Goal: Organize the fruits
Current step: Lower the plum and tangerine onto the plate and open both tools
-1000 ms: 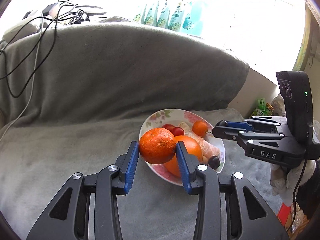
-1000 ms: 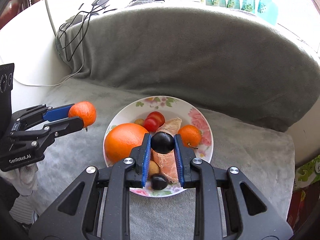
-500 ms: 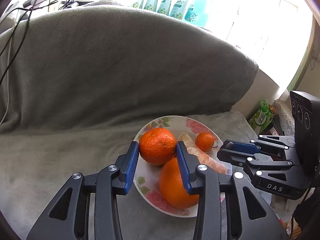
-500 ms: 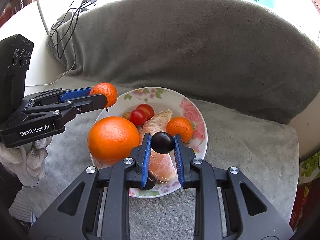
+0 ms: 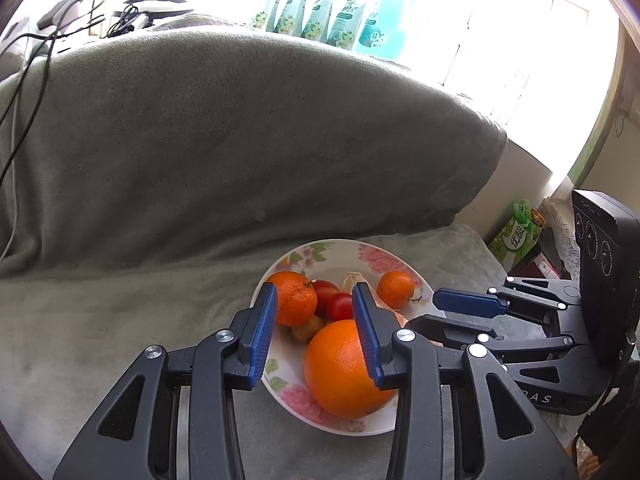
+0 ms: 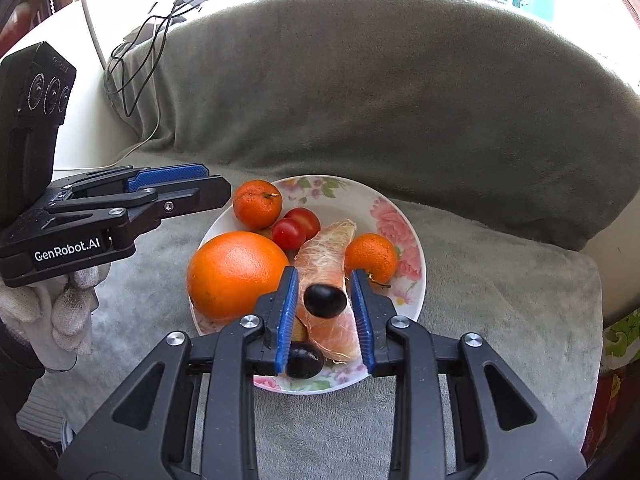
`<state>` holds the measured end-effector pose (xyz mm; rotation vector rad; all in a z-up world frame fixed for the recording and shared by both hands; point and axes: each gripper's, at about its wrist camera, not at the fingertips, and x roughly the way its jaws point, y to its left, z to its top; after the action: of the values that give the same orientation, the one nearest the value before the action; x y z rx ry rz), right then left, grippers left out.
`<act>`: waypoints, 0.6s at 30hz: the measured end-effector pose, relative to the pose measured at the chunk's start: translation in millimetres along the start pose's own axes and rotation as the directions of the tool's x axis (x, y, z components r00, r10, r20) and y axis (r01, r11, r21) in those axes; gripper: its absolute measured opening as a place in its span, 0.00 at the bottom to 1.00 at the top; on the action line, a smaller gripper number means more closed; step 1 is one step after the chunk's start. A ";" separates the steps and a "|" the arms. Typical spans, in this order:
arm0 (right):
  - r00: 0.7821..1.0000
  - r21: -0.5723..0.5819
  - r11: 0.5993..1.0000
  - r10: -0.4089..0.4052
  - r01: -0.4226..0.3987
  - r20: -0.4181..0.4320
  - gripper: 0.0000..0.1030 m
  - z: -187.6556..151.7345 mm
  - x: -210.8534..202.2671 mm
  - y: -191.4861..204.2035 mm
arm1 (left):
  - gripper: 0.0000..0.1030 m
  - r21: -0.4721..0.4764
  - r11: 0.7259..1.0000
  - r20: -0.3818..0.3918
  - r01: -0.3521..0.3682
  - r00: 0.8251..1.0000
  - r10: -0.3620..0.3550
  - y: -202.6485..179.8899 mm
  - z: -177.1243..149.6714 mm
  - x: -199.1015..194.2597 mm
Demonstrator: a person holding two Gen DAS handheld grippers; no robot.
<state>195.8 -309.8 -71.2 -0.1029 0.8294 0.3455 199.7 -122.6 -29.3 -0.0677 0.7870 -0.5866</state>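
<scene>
A floral plate (image 6: 394,216) sits on a grey blanket and holds a big orange (image 6: 236,274), two tangerines, two cherry tomatoes (image 6: 289,233), a peeled pomelo segment (image 6: 328,248) and dark grapes. One tangerine (image 6: 257,204) lies at the plate's far left, just off my left gripper (image 6: 192,186), which is open and empty; it also shows in the left wrist view (image 5: 296,298). My right gripper (image 6: 325,298) is open over the plate's near side. A dark grape (image 6: 325,300) lies free between its fingers on the pomelo. Another grape (image 6: 304,360) lies below.
The grey blanket (image 6: 380,92) covers a rounded backrest behind the plate. Cables (image 6: 136,60) hang over its left end. Bottles (image 5: 320,12) line the bright window sill. Green packages (image 5: 514,232) stand to the right of the seat.
My left gripper opened and let the tangerine go onto the plate's far left. My right gripper opened and released the dark grape onto the pomelo segment. Both moved closer over the plate.
</scene>
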 end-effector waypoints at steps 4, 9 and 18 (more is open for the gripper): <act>1.000 0.009 1.000 0.005 -0.005 0.022 0.45 -1.1 -9.0 0.8 | 0.36 0.003 1.000 0.012 -0.004 1.000 0.004 -2.4 -2.7 -7.6; 0.998 0.034 0.999 0.005 -0.007 0.060 0.48 -8.2 -26.0 2.8 | 0.36 0.019 1.000 0.042 -0.022 0.999 0.021 -9.0 -9.3 -24.7; 0.986 0.099 0.993 -0.077 0.063 0.145 0.54 -23.8 -62.3 10.1 | 0.55 0.018 0.997 0.109 -0.070 0.992 0.068 -17.2 -30.0 -63.5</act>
<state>136.7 -321.9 -40.9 -0.0178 0.6910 0.2445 135.8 -99.3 -4.9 -0.0511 0.6752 -0.5217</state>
